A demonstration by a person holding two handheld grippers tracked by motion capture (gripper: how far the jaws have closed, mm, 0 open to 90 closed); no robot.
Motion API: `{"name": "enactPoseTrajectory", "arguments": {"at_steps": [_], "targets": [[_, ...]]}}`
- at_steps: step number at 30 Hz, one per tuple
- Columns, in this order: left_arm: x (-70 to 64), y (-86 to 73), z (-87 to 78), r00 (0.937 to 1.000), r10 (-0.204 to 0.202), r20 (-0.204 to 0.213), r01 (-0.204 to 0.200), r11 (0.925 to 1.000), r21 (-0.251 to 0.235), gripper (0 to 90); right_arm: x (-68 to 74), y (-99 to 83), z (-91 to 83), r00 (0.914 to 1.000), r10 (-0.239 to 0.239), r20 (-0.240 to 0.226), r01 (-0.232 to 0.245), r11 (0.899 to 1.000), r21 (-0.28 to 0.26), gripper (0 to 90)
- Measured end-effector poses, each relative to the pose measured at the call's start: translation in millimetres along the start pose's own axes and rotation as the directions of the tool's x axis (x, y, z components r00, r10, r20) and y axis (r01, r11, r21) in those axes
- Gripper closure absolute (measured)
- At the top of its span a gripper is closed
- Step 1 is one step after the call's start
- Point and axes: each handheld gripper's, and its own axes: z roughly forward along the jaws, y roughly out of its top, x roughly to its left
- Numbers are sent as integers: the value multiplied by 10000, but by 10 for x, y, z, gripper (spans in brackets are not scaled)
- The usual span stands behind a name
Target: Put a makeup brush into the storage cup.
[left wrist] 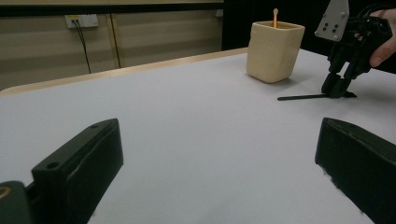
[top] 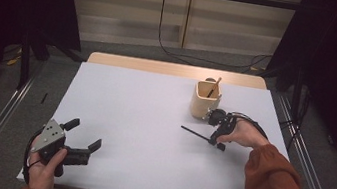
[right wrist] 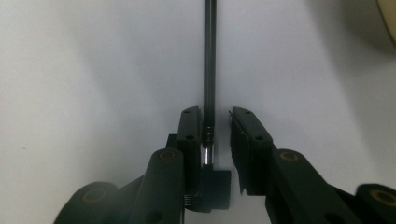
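A thin black pen [top: 193,132] lies flat on the white table [top: 139,140], right of centre. My right gripper [top: 212,142] points down over its near end. In the right gripper view the pen [right wrist: 209,56] runs up between the jaws of the right gripper [right wrist: 215,112]; it touches the left jaw and a narrow gap shows at the right jaw. A beige square cup [top: 205,100] with a wooden stick [top: 214,87] in it stands just behind. My left gripper [top: 85,133] rests wide open at the front left, nothing between its jaws.
From the left gripper view, the cup [left wrist: 273,51], the pen [left wrist: 301,97] and the right gripper [left wrist: 339,88] show far off across bare table. A wooden strip edges the table's far side. Metal rails run along the floor on both sides.
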Motion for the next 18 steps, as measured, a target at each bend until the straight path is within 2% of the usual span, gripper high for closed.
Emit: {"name": "enactPoseTrajectory", "arguments": {"at_steps": [7,13,18], "targets": [[5,-1,3,10000,-20,26,20,10000,-16,11,22,8,4,9998,-153,134,153,9999,24,744],[-3,3,-1,10000,40,-9,-40,10000,-20,10,48,53,7,9991,-273,313,261,9989,389,755],[7,1,-3,10000,12,-7,-12,10000,-26,9,40,52,8,9996,-152,252,142,9992,365,773]]}}
